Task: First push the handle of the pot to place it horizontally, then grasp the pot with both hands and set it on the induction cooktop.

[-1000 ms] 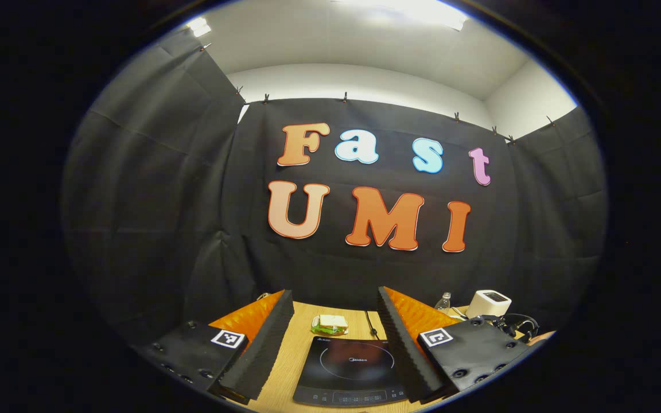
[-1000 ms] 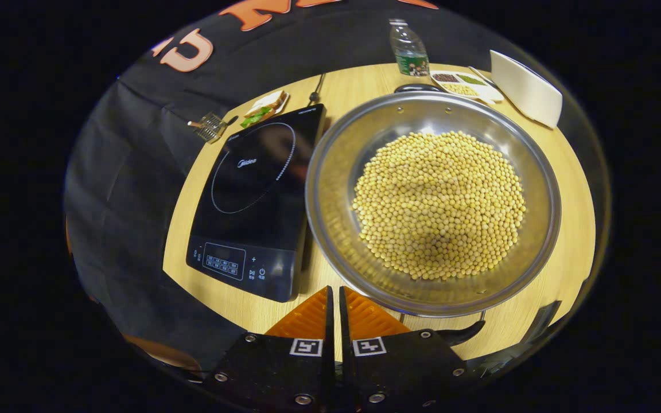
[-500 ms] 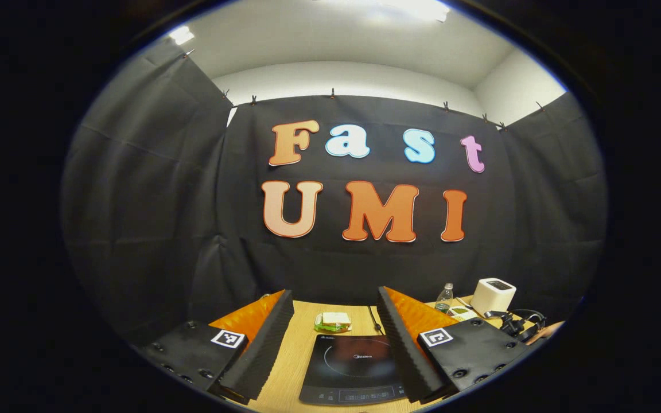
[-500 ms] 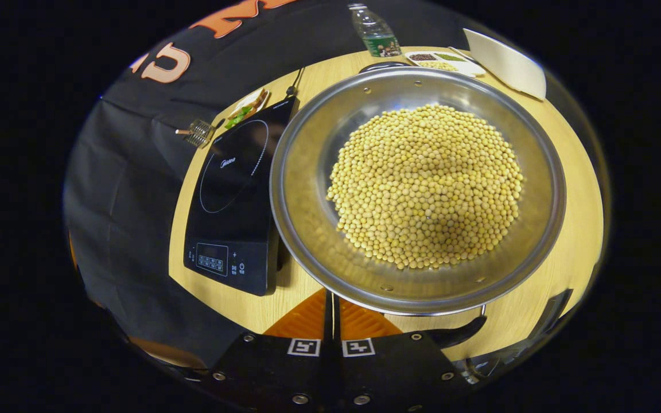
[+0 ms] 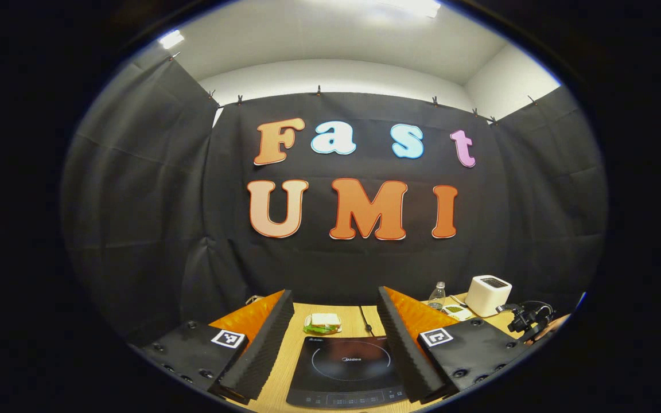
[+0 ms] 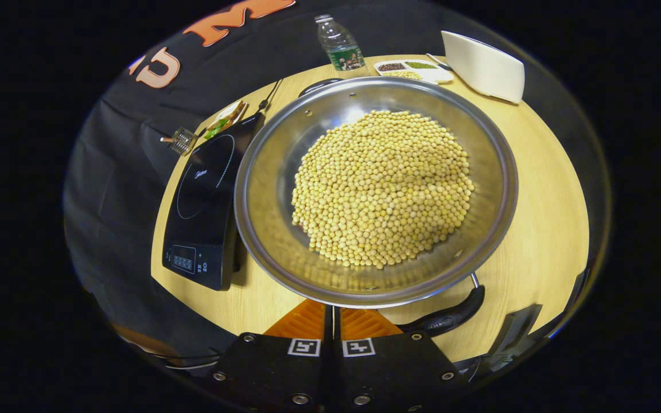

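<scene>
A wide steel pot heaped with soybeans stands on the wooden table, right of the black induction cooktop. Its near black handle points right beside my right gripper, which is shut with its tips at the pot's near rim. A far handle peeks behind the rim. In the left gripper view my left gripper is open and level, with the cooktop low between its fingers and nothing held.
At the back of the table stand a water bottle, a divided dish of grains and a white box. A sandwich and a small wire object lie beyond the cooktop. Black cloth surrounds the booth.
In the right gripper view the pot and cooktop have slid left and the near handle shows more fully at the right. The left gripper's view has drifted slightly; it stays open.
</scene>
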Action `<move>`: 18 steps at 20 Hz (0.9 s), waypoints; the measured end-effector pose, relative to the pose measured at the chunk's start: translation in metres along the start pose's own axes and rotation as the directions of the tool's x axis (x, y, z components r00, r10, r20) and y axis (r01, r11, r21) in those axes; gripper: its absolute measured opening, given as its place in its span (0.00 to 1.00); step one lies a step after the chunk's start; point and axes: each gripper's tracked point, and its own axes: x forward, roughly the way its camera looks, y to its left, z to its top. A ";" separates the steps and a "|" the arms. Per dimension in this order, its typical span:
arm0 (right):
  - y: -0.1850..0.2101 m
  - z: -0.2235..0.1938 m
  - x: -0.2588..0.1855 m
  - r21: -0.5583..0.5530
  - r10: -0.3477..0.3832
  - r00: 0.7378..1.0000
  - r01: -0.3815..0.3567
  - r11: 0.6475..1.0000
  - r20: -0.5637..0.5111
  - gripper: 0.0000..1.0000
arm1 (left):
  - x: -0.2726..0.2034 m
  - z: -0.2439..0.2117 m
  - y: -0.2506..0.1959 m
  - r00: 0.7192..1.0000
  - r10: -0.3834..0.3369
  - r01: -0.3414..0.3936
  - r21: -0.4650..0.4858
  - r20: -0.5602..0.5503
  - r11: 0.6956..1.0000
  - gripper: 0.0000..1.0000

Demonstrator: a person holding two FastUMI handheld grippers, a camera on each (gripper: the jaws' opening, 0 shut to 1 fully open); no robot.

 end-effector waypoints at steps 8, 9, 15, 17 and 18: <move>-0.049 0.015 -0.003 -0.023 -0.097 0.994 0.098 0.995 0.046 0.00 | 0.015 -0.003 -0.016 1.000 -0.013 0.013 0.039 -0.017 0.999 0.95; -0.055 0.018 -0.003 -0.013 -0.111 0.993 0.111 0.994 0.049 0.00 | 0.016 -0.004 -0.017 1.000 -0.012 0.012 0.042 -0.017 0.999 0.95; -0.089 0.032 -0.007 0.027 -0.180 0.982 0.179 0.983 0.051 0.00 | 0.015 -0.004 -0.008 1.000 0.009 -0.009 0.021 -0.004 1.000 0.97; -0.108 0.041 -0.008 0.066 -0.235 0.969 0.231 0.971 0.069 0.00 | 0.015 -0.004 -0.003 1.000 0.016 -0.016 0.012 -0.002 1.000 0.95; -0.113 0.044 -0.008 0.094 -0.244 0.967 0.237 0.967 0.071 0.00 | 0.015 -0.005 -0.001 1.000 0.020 -0.020 0.011 -0.004 1.000 0.95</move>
